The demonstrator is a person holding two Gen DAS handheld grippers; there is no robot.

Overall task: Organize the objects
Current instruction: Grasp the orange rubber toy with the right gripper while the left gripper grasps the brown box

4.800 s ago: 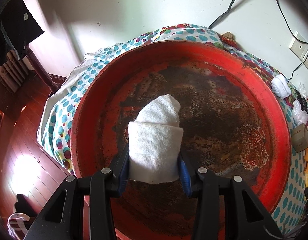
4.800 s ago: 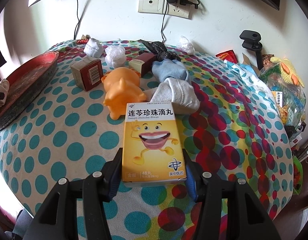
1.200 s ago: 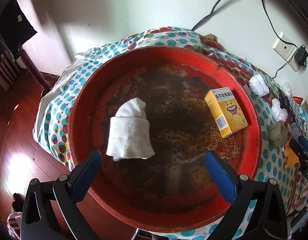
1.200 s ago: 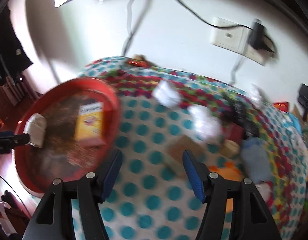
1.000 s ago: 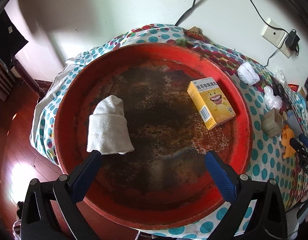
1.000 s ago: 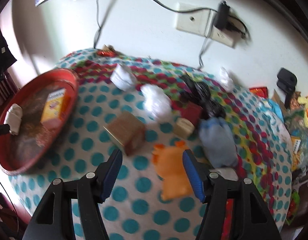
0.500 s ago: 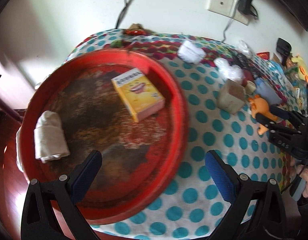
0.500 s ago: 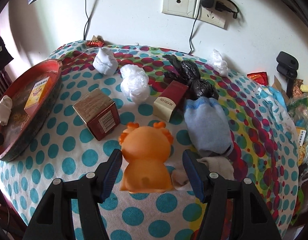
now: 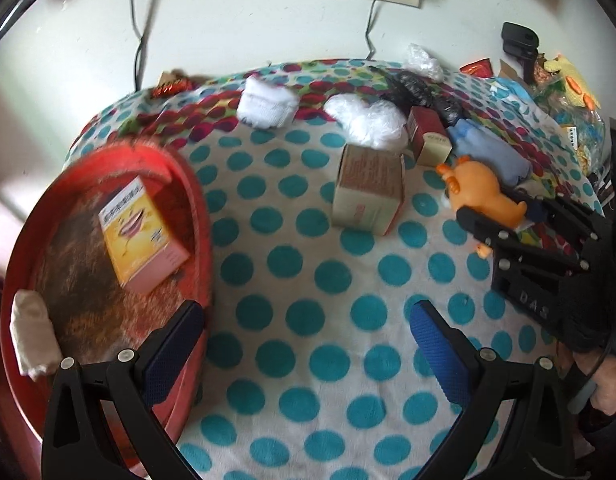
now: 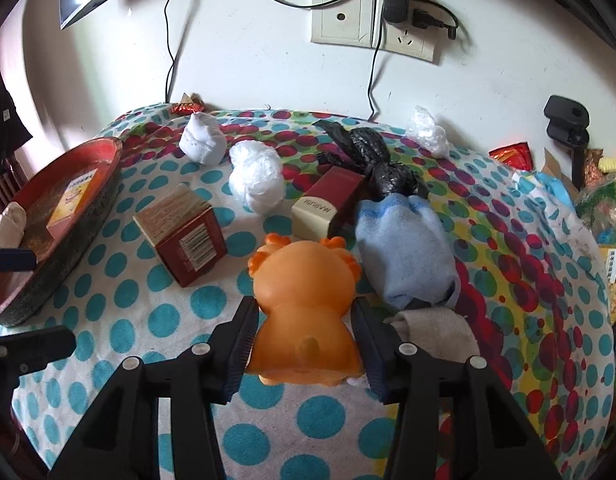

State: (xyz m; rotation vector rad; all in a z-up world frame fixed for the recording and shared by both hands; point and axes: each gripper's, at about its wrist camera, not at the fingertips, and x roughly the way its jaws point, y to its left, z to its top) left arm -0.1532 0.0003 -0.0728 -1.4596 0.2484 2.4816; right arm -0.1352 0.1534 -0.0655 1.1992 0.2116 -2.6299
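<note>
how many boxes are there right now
3. The yellow medicine box lies in the red tray. The brown carton stands on the dotted cloth left of the orange toy. The maroon box lies behind the toy. Clutter at right may hide more.

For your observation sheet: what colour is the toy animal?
Orange toy animal, clearest in the right wrist view.
</note>
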